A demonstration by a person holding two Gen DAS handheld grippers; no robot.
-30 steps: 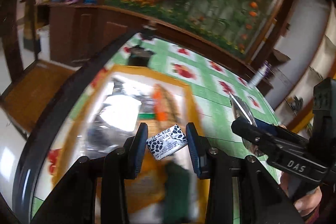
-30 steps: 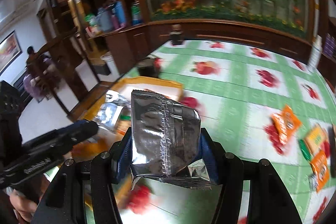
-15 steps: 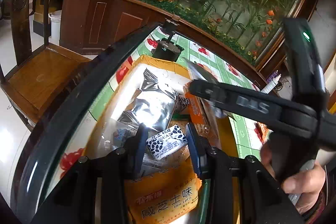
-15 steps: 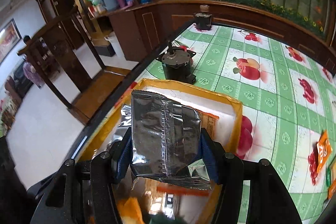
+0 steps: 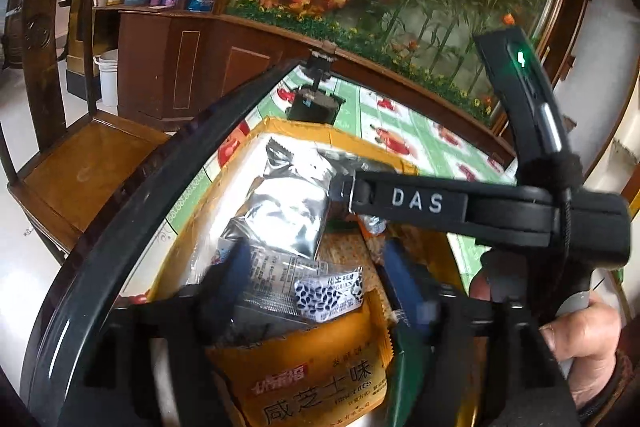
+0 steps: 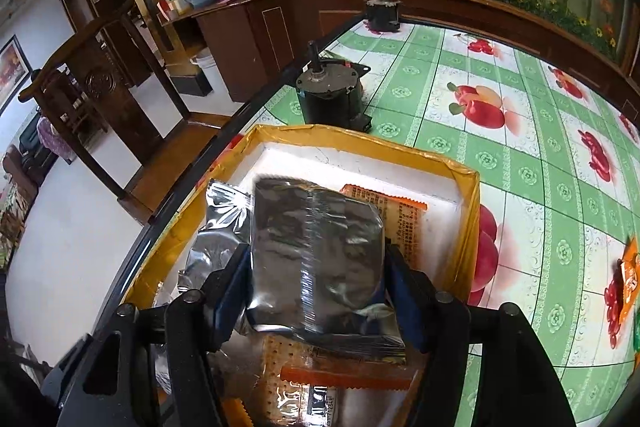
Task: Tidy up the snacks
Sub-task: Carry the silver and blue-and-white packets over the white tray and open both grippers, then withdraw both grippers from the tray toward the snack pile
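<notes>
The spotted sachet (image 5: 329,291) has dropped from the left gripper (image 5: 320,275), whose jaws have just spread, onto the box (image 6: 468,187) pile between them; the right gripper (image 6: 316,279), opening slightly, still flanks the silver packet (image 6: 316,259), which could snag

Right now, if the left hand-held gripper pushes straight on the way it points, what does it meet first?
Probably the small white packet with dark spots, lying free between its just-opened jaws on the orange packet in the yellow box. Depth is unclear.
</notes>
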